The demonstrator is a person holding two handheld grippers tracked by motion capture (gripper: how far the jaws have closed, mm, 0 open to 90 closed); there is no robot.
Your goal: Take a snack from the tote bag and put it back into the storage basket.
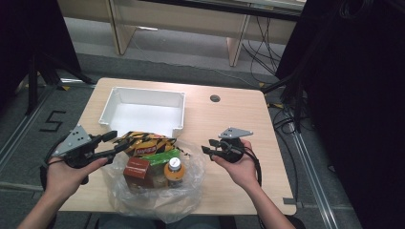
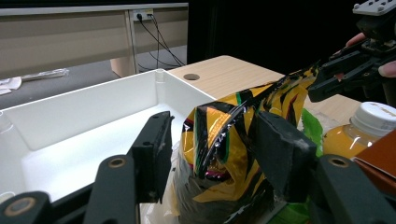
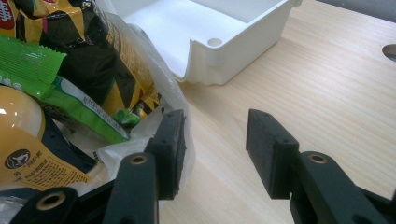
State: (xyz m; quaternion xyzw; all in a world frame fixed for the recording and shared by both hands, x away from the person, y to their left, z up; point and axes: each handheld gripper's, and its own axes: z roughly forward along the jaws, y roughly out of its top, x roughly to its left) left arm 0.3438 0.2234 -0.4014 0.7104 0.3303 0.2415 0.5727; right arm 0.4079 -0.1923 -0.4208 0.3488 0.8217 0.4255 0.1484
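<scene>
Two grippers are working: left gripper (image 1: 109,144) fingers closing around the snack bag (image 2: 233,140), right gripper (image 1: 206,146) fingers hanging half-open beside the plastic bag (image 1: 157,200), next lifting toward the white bin (image 1: 143,95).

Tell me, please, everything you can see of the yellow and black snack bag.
The snack bag is a glossy, crinkled foil pouch, striped yellow and black with a red label. It lies at the mouth of the clear plastic bag, atop a green packet, just before the white tray. The left gripper straddles its end, one pad touching.
</scene>
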